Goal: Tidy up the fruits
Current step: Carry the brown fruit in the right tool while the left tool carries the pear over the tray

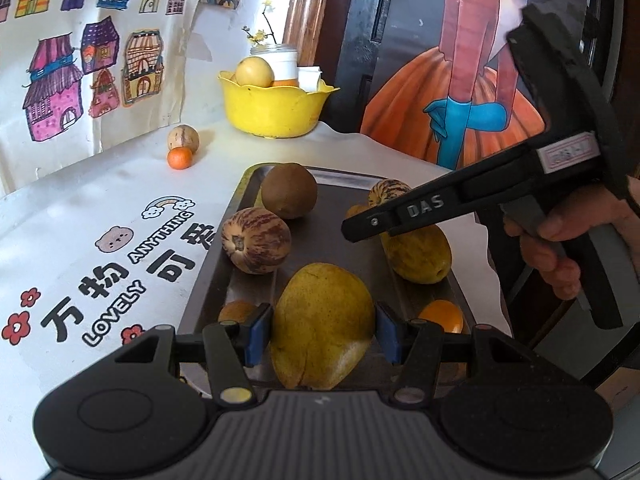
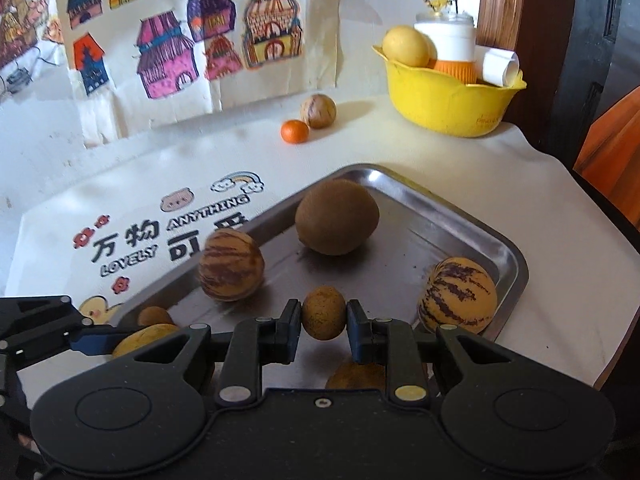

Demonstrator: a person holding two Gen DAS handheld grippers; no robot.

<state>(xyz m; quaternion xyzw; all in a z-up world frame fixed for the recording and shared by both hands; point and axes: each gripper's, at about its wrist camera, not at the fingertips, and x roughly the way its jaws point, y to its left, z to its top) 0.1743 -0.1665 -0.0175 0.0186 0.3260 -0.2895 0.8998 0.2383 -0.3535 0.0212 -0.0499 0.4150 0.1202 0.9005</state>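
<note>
Tray (image 1: 240,216): orange (image 1: 442,316), left view only.

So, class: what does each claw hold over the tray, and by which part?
The left claw grips the yellow mango across its sides. The right claw pinches a small brown fruit at its two sides.

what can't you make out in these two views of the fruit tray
- Left wrist view: the small brown fruit and the round orange fruit on the steel tray are half hidden by the left gripper, which clamps the large yellow mango.
- Right wrist view: a brownish fruit is mostly hidden under the right gripper.
- Both views: the yellow plastic bowl's contents sit partly behind its rim.
</note>
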